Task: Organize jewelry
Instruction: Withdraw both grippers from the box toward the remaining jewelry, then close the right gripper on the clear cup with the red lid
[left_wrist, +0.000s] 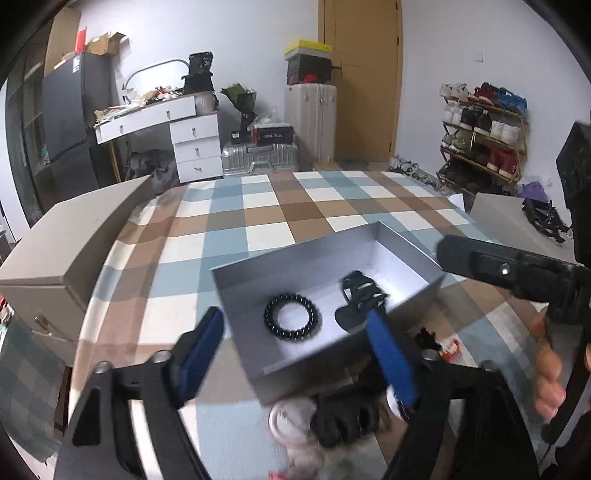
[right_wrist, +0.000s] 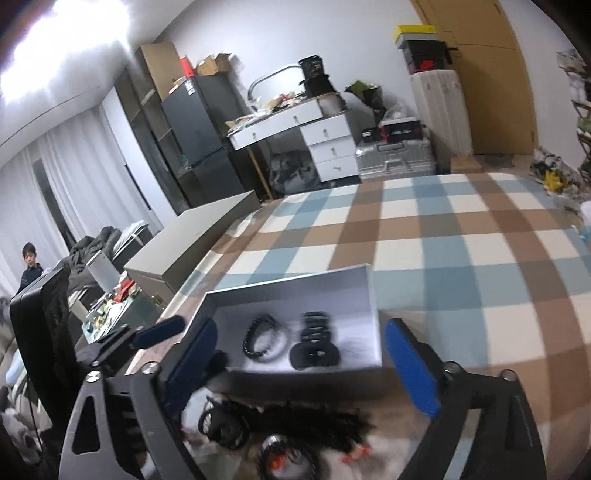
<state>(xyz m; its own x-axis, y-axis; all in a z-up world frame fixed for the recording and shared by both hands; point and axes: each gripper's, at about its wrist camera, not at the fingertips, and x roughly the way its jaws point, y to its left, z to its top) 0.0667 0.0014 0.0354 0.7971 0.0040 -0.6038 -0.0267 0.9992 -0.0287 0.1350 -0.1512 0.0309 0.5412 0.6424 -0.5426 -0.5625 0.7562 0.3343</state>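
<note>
An open grey box (left_wrist: 295, 258) (right_wrist: 288, 295) lies on the plaid bed cover. Inside it a black bead bracelet (left_wrist: 292, 317) (right_wrist: 264, 338) lies on the left and a black hair clip (left_wrist: 360, 299) (right_wrist: 314, 343) on the right. My left gripper (left_wrist: 295, 350) is open over the box's near edge, with nothing pressed between its blue pads. My right gripper (right_wrist: 303, 362) is open too, just short of the box. In front of the box lies a loose pile of black jewellery (right_wrist: 295, 424) (left_wrist: 343, 417) with a round metal piece (left_wrist: 291, 421).
The plaid cover (left_wrist: 295, 206) stretches beyond the box. A grey cabinet (left_wrist: 74, 240) stands along the bed's left side. In the left wrist view a hand (left_wrist: 546, 369) holds the right gripper's body on the right. A person (right_wrist: 29, 262) sits far back left.
</note>
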